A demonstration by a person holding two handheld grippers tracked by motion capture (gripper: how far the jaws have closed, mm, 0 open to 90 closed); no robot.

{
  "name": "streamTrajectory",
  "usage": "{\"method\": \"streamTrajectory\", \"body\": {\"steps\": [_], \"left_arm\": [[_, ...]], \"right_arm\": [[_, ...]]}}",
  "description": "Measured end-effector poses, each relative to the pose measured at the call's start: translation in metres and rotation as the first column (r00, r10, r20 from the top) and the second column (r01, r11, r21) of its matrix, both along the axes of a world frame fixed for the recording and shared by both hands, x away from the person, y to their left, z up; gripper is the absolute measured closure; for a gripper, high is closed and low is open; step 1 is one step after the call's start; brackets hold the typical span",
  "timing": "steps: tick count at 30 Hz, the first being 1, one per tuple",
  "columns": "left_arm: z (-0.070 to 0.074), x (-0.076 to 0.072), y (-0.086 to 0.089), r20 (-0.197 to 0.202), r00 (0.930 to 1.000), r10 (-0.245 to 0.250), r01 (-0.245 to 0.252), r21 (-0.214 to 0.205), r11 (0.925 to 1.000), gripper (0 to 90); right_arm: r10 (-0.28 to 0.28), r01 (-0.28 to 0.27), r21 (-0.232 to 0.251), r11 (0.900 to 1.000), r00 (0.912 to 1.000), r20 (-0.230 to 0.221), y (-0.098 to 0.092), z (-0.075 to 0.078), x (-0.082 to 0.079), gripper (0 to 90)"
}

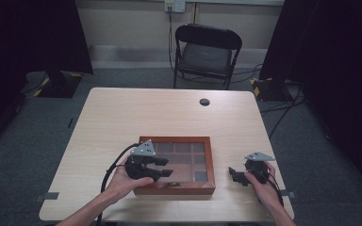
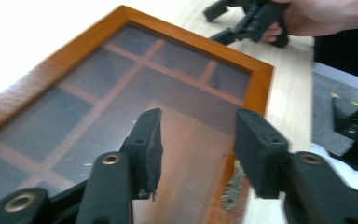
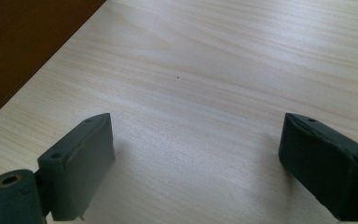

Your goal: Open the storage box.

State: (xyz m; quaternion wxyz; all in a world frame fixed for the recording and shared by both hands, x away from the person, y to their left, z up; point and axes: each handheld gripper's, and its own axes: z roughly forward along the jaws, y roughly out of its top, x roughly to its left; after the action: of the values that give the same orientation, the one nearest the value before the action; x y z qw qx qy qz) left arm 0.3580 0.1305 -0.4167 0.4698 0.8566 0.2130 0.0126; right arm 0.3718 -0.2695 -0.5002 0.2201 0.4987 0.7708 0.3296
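While the left gripper [image 1: 162, 168] hovers with jaws apart over its glass lid, the wooden box [image 1: 202, 187] lies flat near the table's [image 1: 122, 113] six o'clock edge, reddish-brown, its dark pane showing a grid of compartments, a metal clasp [image 2: 233, 191] on its front. At its three o'clock, the right gripper [image 1: 232, 173] rests wide open, empty.

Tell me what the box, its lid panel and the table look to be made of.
Box: reddish-brown wood with a smooth, probably varnished frame. Lid panel: clear glass or plastic, since the wooden dividers show through it; which one is unclear. Table: pale wood or wood-look laminate, with fine matte grain lines in the right gripper view.
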Motion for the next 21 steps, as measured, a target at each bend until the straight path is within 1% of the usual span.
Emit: {"method": "streamTrajectory", "body": {"steps": [1, 2, 3, 4, 5, 6, 7, 9, 10, 11, 12, 13, 14, 17, 18, 21], "left_arm": [[0.000, -0.001, -0.001, -0.008, 0.9999, -0.012, 0.012, 0.000, 0.9999, 59.4], [0.000, -0.001, -0.001, -0.008, 0.9999, -0.012, 0.012, 0.000, 0.9999, 60.4], [-0.002, -0.002, -0.004, -0.018, 0.9994, -0.029, 0.029, -0.001, 0.9996, 62.7], [-0.002, -0.002, -0.004, -0.018, 0.9994, -0.029, 0.029, -0.001, 0.9996, 63.9], [-0.003, -0.003, -0.005, -0.021, 0.9989, -0.042, 0.042, -0.001, 0.9991, 63.9], [-0.005, -0.004, -0.007, -0.030, 0.9976, -0.062, 0.062, 0.004, 0.9981, 66.0], [-0.005, -0.004, -0.007, -0.030, 0.9976, -0.062, 0.062, 0.004, 0.9981, 66.7], [-0.008, -0.005, -0.009, -0.047, 0.9948, -0.090, 0.091, 0.003, 0.9959, 66.9], [-0.010, -0.007, -0.012, -0.039, 0.9937, -0.105, 0.106, 0.027, 0.9940, 69.5], [-0.010, -0.007, -0.012, -0.039, 0.9937, -0.105, 0.106, 0.027, 0.9940, 70.4], [-0.011, -0.007, -0.012, -0.045, 0.9921, -0.117, 0.119, 0.025, 0.9926, 70.4], [-0.012, -0.007, -0.013, -0.053, 0.9903, -0.129, 0.129, 0.012, 0.9915, 71.5], [-0.012, -0.009, -0.015, -0.045, 0.9895, -0.137, 0.138, 0.026, 0.9901, 75.5], [-0.015, -0.007, -0.018, -0.058, 0.9882, -0.141, 0.143, 0.032, 0.9891, 77.6], [-0.015, -0.007, -0.018, -0.056, 0.9882, -0.143, 0.145, 0.044, 0.9884, 78.2], [-0.016, -0.007, -0.019, -0.062, 0.9867, -0.150, 0.153, 0.041, 0.9874, 78.6]], "right_arm": [[0.000, 0.000, 0.000, 1.0000, 1.0000, 0.000, 0.000, 0.000, 0.000, 9.8], [0.000, 0.000, 0.000, 1.0000, 1.0000, 0.000, 0.000, 0.000, 0.000, 9.8], [0.000, 0.000, 0.000, 1.0000, 1.0000, 0.000, 0.000, 0.000, 0.000, 9.8], [0.000, 0.000, 0.000, 1.0000, 1.0000, 0.000, 0.000, 0.000, 0.000, 9.8], [0.000, 0.000, 0.000, 1.0000, 1.0000, 0.000, 0.000, 0.000, 0.000, 9.8], [0.000, 0.000, 0.000, 1.0000, 1.0000, 0.000, 0.000, 0.000, 0.000, 9.8], [0.000, 0.000, 0.000, 1.0000, 1.0000, 0.000, 0.000, 0.000, 0.000, 9.8], [0.000, 0.000, 0.000, 1.0000, 1.0000, 0.001, 0.000, 0.000, 0.000, 9.8], [0.000, 0.000, 0.000, 1.0000, 1.0000, 0.000, 0.000, 0.000, 0.000, 9.8], [0.000, 0.000, 0.000, 1.0000, 1.0000, 0.000, 0.000, 0.000, 0.000, 9.8], [0.000, 0.000, 0.000, 1.0000, 1.0000, 0.000, 0.000, 0.000, 0.000, 9.8], [0.000, 0.000, 0.000, 1.0000, 1.0000, 0.000, 0.000, 0.000, 0.000, 9.8], [0.000, 0.000, 0.000, 1.0000, 1.0000, 0.001, 0.000, 0.000, 0.000, 9.8], [0.000, 0.000, 0.000, 1.0000, 1.0000, 0.000, 0.000, 0.000, 0.000, 9.8], [0.000, 0.000, 0.000, 1.0000, 1.0000, 0.000, 0.000, 0.000, 0.000, 9.8], [0.001, -0.001, 0.000, 1.0000, 1.0000, 0.001, 0.000, 0.000, 0.000, 9.8]]}}
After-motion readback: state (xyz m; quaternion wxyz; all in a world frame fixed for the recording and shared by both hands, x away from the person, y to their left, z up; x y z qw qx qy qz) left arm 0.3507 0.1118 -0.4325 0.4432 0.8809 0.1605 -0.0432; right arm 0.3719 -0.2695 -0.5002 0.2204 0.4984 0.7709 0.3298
